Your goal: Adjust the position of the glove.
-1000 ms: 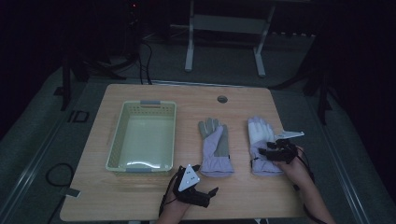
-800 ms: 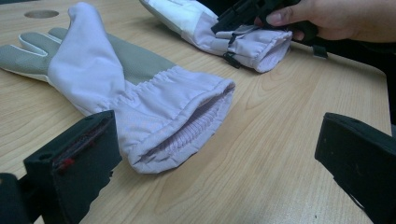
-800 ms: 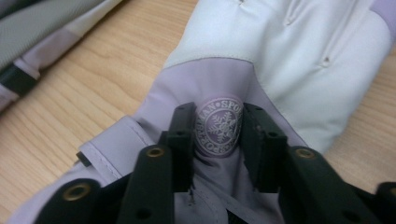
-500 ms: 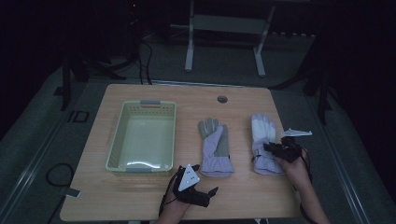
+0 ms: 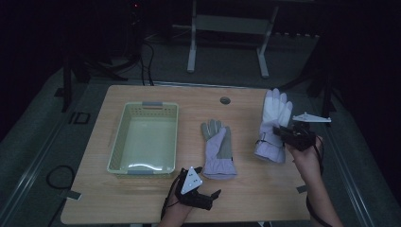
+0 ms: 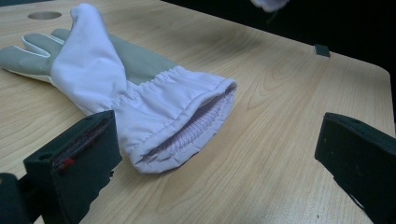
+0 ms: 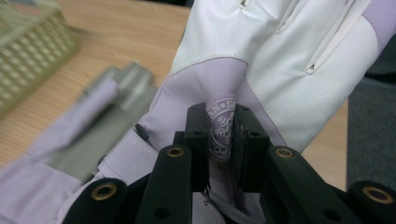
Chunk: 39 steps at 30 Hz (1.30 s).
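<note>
A white and lavender glove (image 5: 275,123) hangs lifted above the right side of the table, fingers up. My right gripper (image 5: 279,134) is shut on it; its jaws have just been closing on the fabric. In the right gripper view the pads pinch a fold with a snowflake logo (image 7: 221,130) on the glove (image 7: 280,65). A second glove (image 5: 218,149), lavender with a grey palm, lies flat mid-table. My left gripper (image 5: 208,182) rests near the front edge, open, pointing at that glove's cuff (image 6: 177,126), which lies just ahead of the wide-apart jaws without touching them.
A pale green basket (image 5: 118,142) stands on the left half of the wooden table, nothing visible in it. A round cable hole (image 5: 225,100) sits near the far edge. Dark floor and a metal frame lie beyond the table.
The right gripper has risen and carried the white glove up off the table; before, that glove lay flat. The left gripper and the middle glove have stayed put.
</note>
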Each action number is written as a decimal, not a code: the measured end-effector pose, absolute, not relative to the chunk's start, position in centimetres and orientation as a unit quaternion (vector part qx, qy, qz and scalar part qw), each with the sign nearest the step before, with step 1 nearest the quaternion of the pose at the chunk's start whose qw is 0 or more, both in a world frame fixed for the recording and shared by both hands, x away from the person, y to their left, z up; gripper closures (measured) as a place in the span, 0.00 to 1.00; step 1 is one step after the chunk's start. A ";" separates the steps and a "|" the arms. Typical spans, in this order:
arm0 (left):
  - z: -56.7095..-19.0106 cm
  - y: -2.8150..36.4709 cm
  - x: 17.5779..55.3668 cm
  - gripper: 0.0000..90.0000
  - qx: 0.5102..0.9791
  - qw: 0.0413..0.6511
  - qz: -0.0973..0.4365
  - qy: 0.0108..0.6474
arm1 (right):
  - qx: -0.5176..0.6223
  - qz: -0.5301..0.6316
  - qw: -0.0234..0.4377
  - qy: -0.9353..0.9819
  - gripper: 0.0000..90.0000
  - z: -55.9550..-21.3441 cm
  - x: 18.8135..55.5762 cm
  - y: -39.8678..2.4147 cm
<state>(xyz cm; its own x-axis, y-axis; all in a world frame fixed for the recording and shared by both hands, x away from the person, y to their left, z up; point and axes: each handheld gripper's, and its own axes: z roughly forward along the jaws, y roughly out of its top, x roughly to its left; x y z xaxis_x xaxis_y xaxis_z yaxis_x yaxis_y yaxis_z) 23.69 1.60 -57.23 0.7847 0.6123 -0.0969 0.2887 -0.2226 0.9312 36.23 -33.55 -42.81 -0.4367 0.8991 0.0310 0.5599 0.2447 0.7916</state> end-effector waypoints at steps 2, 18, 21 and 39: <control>-57.2 1.6 23.7 0.00 0.768 0.550 0.147 0.293 | 0.477 0.390 0.228 0.754 0.87 -41.8 36.1 -32.8; -57.2 1.6 23.7 0.00 0.769 0.550 0.149 0.291 | 0.432 0.419 0.224 0.766 0.87 -36.8 35.3 -25.2; -57.2 1.6 23.6 0.00 0.769 0.549 0.152 0.289 | 0.423 0.424 0.209 0.773 0.87 -37.1 35.2 -23.6; -57.2 1.6 23.5 0.00 0.769 0.547 0.155 0.291 | 0.414 0.355 0.145 0.826 0.87 -44.3 35.8 -17.8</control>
